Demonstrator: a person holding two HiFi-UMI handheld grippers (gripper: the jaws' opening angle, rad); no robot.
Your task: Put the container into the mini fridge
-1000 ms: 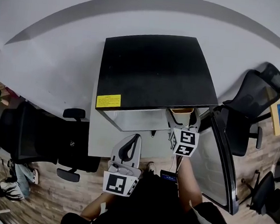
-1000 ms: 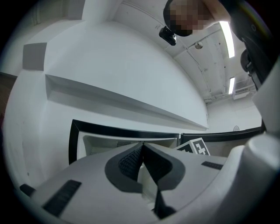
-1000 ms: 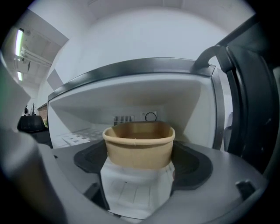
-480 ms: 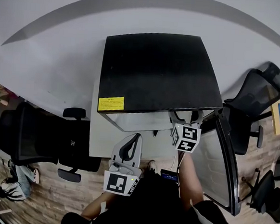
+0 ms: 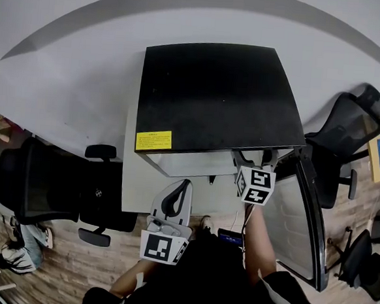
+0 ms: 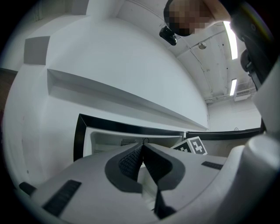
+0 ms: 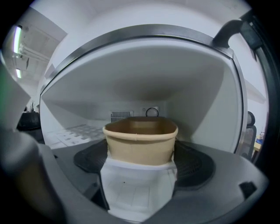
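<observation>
The mini fridge [image 5: 214, 97] has a black top and stands with its door [image 5: 296, 222] swung open to the right. My right gripper [image 5: 253, 161] reaches under the top's front edge, so the container is hidden in the head view. In the right gripper view, the tan paper container [image 7: 140, 140] sits upright between the pads with my right gripper [image 7: 140, 153] shut on it, inside the white fridge cavity [image 7: 144, 78]. My left gripper [image 5: 183, 190] hangs in front of the fridge, shut and empty; the left gripper view shows my left gripper [image 6: 142, 151] with jaws together, pointing at the fridge opening [image 6: 113, 139].
A black office chair [image 5: 37, 182] stands at the left and another chair [image 5: 346, 127] at the right, behind the open door. A white wall runs behind the fridge. A yellow label [image 5: 150, 140] marks the fridge top's front left.
My right gripper has moved forward with the container, which has passed under the fridge's top edge and out of the head view. The left gripper has stayed put.
</observation>
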